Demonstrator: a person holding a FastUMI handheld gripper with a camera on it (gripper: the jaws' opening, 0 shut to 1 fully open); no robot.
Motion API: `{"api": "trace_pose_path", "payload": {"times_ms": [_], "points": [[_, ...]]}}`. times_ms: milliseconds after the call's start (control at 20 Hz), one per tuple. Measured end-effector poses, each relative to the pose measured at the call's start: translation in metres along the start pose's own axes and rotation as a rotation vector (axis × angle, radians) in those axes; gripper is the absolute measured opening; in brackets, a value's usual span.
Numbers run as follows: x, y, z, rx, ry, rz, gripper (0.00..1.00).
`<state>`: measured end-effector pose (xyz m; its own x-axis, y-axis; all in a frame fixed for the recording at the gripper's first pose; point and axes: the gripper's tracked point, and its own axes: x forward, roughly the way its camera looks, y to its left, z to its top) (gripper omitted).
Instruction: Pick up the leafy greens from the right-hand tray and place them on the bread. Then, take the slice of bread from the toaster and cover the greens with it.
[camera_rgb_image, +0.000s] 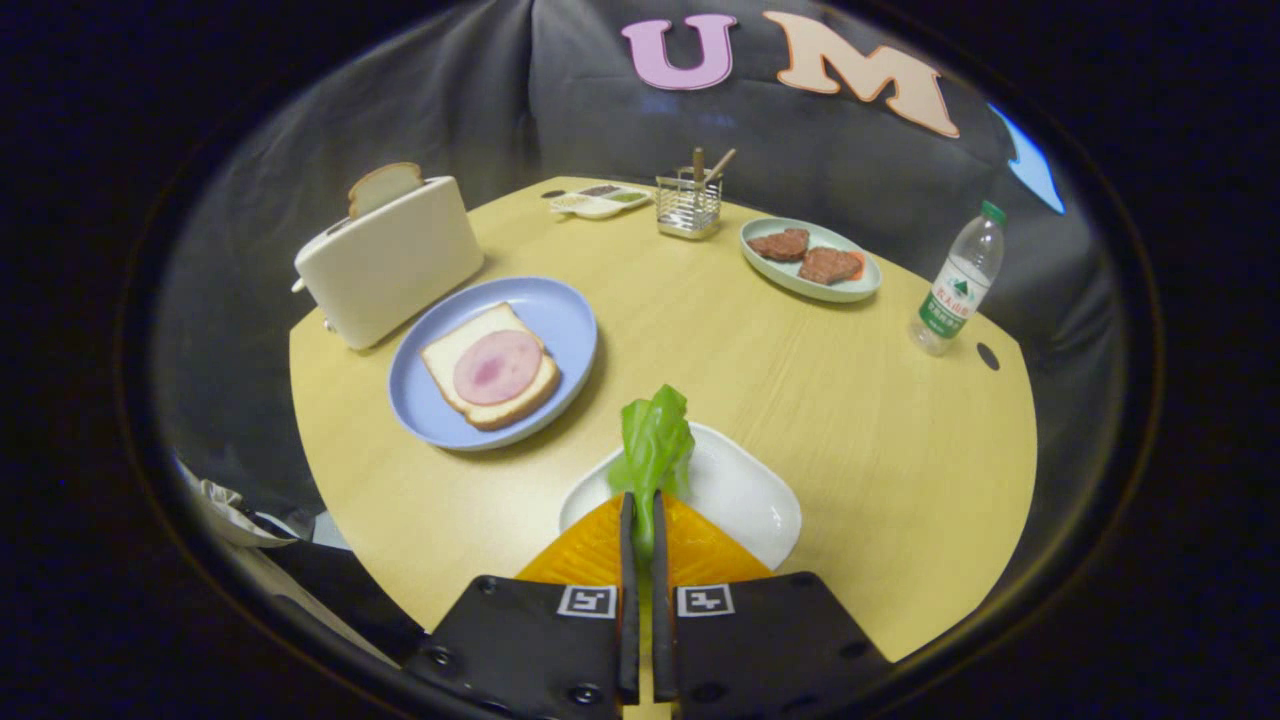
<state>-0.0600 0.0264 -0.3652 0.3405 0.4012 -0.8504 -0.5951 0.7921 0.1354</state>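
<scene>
Above the white tray, the gripper holds the leafy greens pinched between its nearly closed fingers.

The greens stand upright from the fingertips, gripped low so the leaf hangs free for laying flat. Ahead and to the left, the bread lies on the blue plate with a pink ham slice on top, the likely landing spot. The second slice pokes out of the toaster beside the plate, ready for covering.

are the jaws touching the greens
Touching. The gripper view shows the gripper with both jaws pressed on the greens, raised over the white tray.
</scene>
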Motion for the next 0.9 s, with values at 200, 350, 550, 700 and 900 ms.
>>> {"api": "trace_pose_path", "payload": {"times_ms": [200,350,550,700,900], "points": [[-0.008,0.02,0.018,-0.014,-0.025,-0.001,0.08],[-0.012,0.037,0.034,-0.023,-0.05,0.004,0.08],[-0.011,0.063,0.058,-0.031,-0.078,0.024,0.08],[-0.005,0.082,0.075,-0.047,-0.093,0.038,0.08],[0.007,0.11,0.092,-0.067,-0.101,0.069,0.08]]}}
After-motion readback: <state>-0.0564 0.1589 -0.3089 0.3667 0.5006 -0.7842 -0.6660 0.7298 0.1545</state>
